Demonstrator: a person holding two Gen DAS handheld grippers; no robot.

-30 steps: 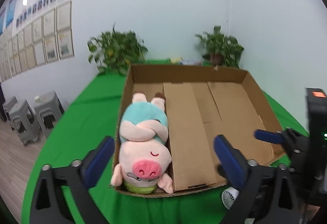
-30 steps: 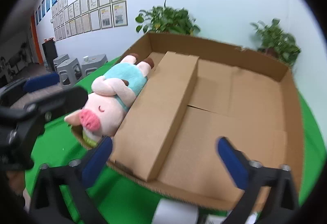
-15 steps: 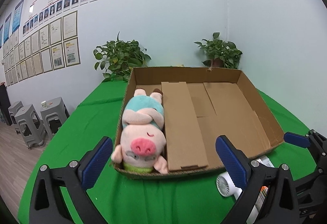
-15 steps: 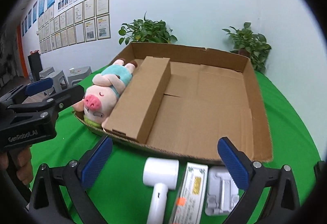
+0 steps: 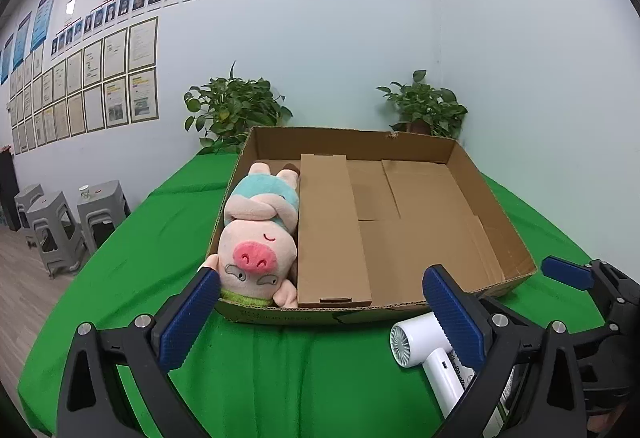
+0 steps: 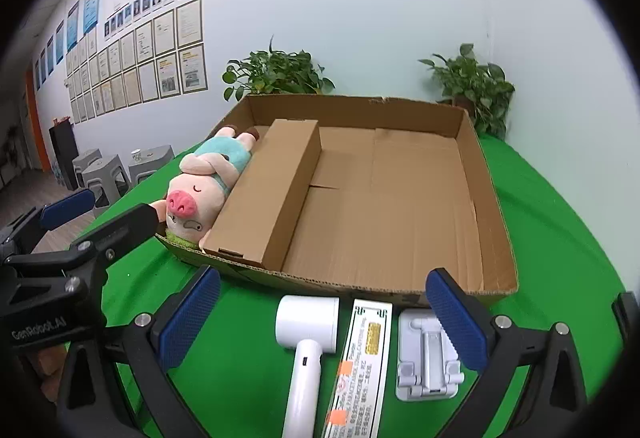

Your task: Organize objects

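Observation:
A shallow cardboard box (image 5: 496, 238) (image 6: 494, 206) sits on the green table. A pink plush pig (image 5: 256, 238) (image 6: 200, 190) lies along its left wall, beside a long closed carton (image 5: 330, 230) (image 6: 272, 194). In front of the box lie a white hair dryer (image 6: 306, 350) (image 5: 428, 350), a long white printed box (image 6: 360, 370) and a white folding stand (image 6: 426, 358). My left gripper (image 5: 320, 322) is open and empty, before the box's front wall. My right gripper (image 6: 320, 322) is open and empty, above the loose items.
The green tablecloth (image 5: 152, 238) covers a round table. Two potted plants (image 5: 232, 110) (image 5: 428, 106) stand behind the box against the wall. Grey stools (image 5: 60, 222) stand on the floor at the left.
Both grippers have pulled back from over the box towards the table's near side. The hair dryer, printed box and stand have come into view. The pig and carton have not moved.

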